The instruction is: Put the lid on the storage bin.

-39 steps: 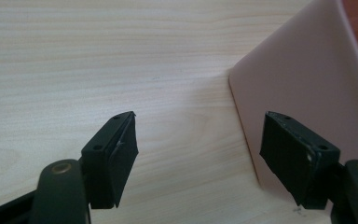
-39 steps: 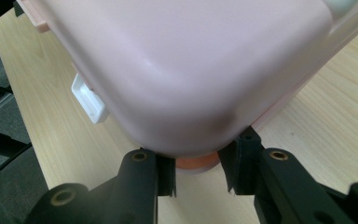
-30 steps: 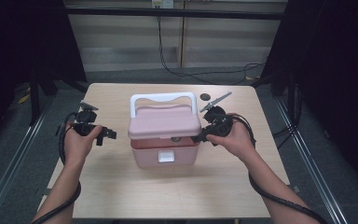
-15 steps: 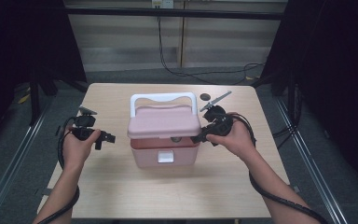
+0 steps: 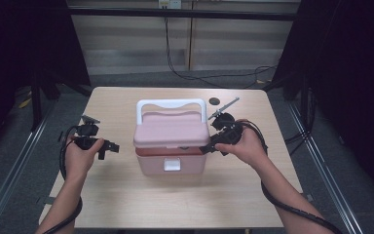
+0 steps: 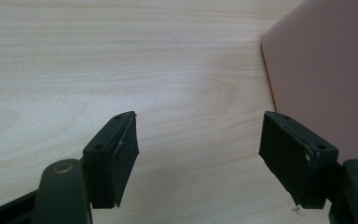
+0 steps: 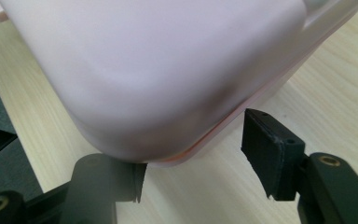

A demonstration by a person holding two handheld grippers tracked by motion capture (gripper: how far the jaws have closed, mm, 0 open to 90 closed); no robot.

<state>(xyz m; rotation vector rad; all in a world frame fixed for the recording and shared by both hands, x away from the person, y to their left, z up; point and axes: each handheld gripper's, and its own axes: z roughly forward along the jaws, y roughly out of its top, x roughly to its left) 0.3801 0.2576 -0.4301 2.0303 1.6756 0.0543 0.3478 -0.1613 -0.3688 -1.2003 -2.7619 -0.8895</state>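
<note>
Centrally on wooden table (image 5: 126, 204), pink lidded box (image 5: 171, 141); left gripper (image 5: 108, 147) at nine o'clock, gaping, empty; right gripper (image 5: 208, 147) at three o'clock, parted around lid corner.

Lidded box (image 5: 171, 141) at the middle of the table (image 5: 126, 204), its handle (image 5: 171, 104) raised over the rear of the lid. Right gripper (image 5: 209, 147) against the box's right corner, one jaw under the lid's edge. Left gripper (image 5: 111, 147) apart from the box, which stands to its right, its jaws spread above bare tabletop.
</note>
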